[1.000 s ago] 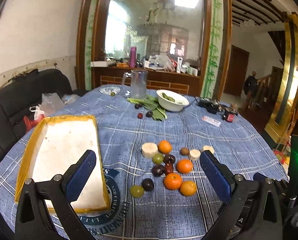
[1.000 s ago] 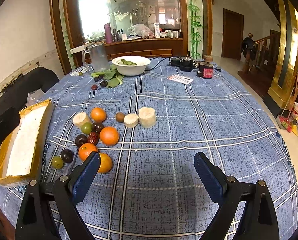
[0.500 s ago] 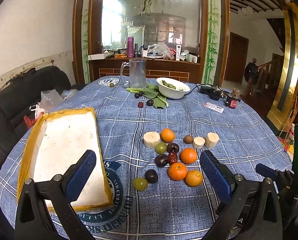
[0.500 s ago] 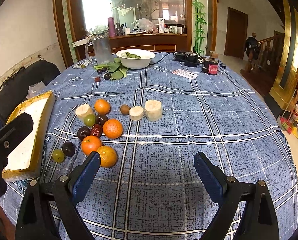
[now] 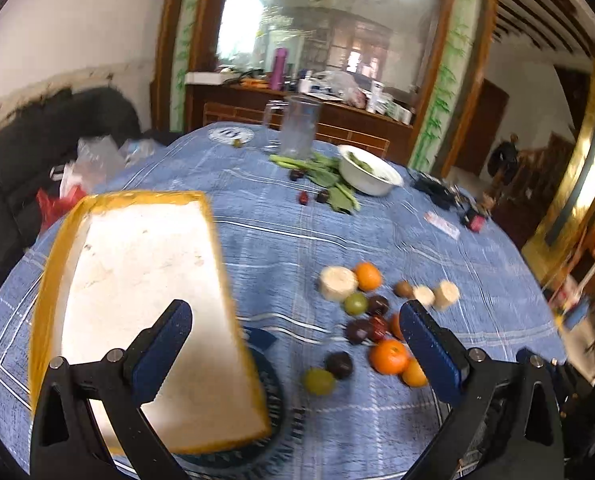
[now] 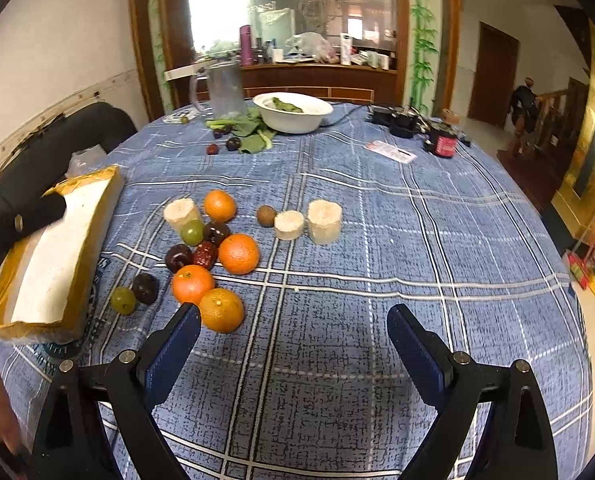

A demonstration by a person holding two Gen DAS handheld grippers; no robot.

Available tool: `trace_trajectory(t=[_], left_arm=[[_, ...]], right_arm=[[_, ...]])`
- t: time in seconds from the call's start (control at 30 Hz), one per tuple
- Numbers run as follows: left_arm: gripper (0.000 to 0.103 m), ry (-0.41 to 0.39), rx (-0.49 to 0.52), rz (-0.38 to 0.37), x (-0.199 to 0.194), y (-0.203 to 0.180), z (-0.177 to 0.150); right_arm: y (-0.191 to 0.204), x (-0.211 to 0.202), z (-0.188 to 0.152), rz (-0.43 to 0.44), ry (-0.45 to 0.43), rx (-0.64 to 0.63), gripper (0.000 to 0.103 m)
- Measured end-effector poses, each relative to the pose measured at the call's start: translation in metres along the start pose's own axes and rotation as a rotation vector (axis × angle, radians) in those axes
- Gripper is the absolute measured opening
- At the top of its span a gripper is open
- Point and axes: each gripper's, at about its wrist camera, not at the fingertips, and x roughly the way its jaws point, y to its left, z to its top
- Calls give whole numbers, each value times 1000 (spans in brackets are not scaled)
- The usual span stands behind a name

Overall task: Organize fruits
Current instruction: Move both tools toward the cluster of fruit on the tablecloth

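Round table under a blue plaid tablecloth [image 6: 377,208] fills both views. Left side of it: shallow white tray with yellow rim [image 5: 137,280], lying flat, nothing in it. Far end: white bowl [image 6: 293,114] with greens inside, clear glass pitcher [image 6: 225,90] just left of it, leafy stalks and a few dark fruits in front.

Left gripper [image 5: 295,342] hovers above the near tray corner, jaws spread wide, holding nothing; left-wrist view is motion-blurred. Right gripper [image 6: 293,340] hangs over bare cloth, jaws also spread wide, nothing between them; its left pad sits just beside the nearest orange.

Fruit cluster is mid-table, right of the tray, apart from it:
- four oranges [image 6: 239,253]
- three pale cut cylinders [image 6: 324,221]
- dark plums [image 6: 178,257], one red date touching the middle orange
- two green grapes [image 6: 123,300]
- one small brown kiwi [image 6: 266,215] touching a short cylinder
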Motion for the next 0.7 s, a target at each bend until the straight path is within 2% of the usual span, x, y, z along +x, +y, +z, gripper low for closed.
trace_trajectory(t=[0.17,0.3,0.37,0.43,0.5,0.57,0.7], left_arm=[[103,20,-55,13,5,29,6],[103,62,-42,-57,13,27,2],[99,79,-19,-89,18,19,0],[85,111,-17,-133,26,12,3],[79,140,-13,-164,34,4,6],[75,160,24,-155,48,-9,12],[75,188,94,-111,79,-32,22]], right_arm=[[13,14,3,90,48,-40,85],[24,30,2,157,101,-63,73],[27,40,1,167,130,-71,67],[28,48,0,163,144,-75,66],[28,55,1,169,156,-73,66],[27,61,2,182,167,-63,64],[24,70,0,212,176,-42,62]])
